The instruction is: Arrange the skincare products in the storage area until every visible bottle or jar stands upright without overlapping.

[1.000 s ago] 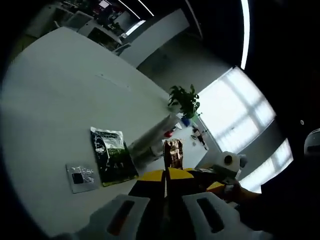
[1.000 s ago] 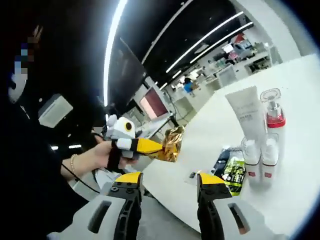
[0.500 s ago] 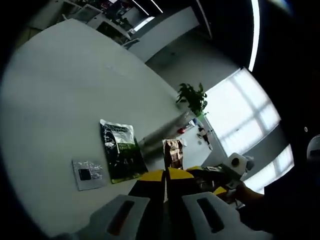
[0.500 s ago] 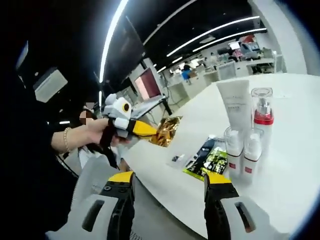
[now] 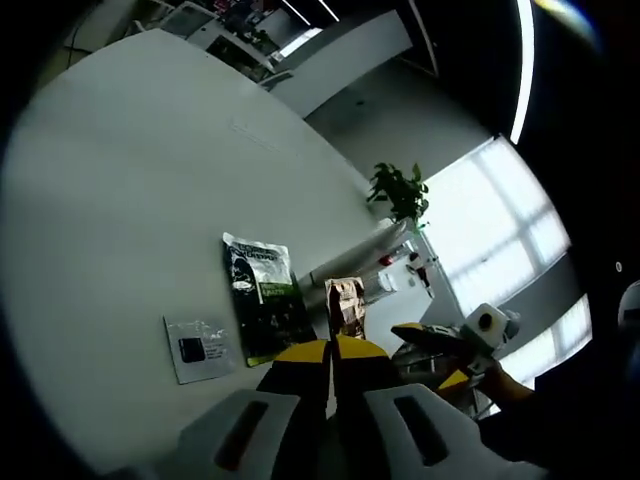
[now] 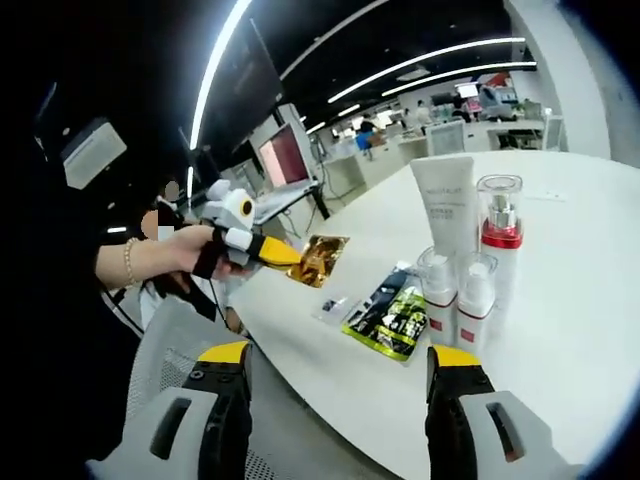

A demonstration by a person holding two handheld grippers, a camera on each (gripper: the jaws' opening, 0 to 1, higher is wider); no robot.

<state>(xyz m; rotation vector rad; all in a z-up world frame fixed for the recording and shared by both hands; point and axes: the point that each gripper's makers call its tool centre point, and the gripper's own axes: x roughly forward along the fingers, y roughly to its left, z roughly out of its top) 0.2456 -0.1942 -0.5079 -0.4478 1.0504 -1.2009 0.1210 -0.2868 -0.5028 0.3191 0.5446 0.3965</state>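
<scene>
Left gripper (image 5: 333,350) is clamped on a crinkled gold foil sachet (image 5: 345,305); I see it held off the round white table (image 6: 590,330) at nine o'clock of the right gripper view. Right gripper (image 6: 340,365) gapes wide with nothing in it. At one o'clock stand a white tube (image 6: 447,205), a red-collared pump bottle (image 6: 499,240) and two small white bottles (image 6: 437,300), upright, a green-black sachet (image 6: 385,320) lying beside them.
</scene>
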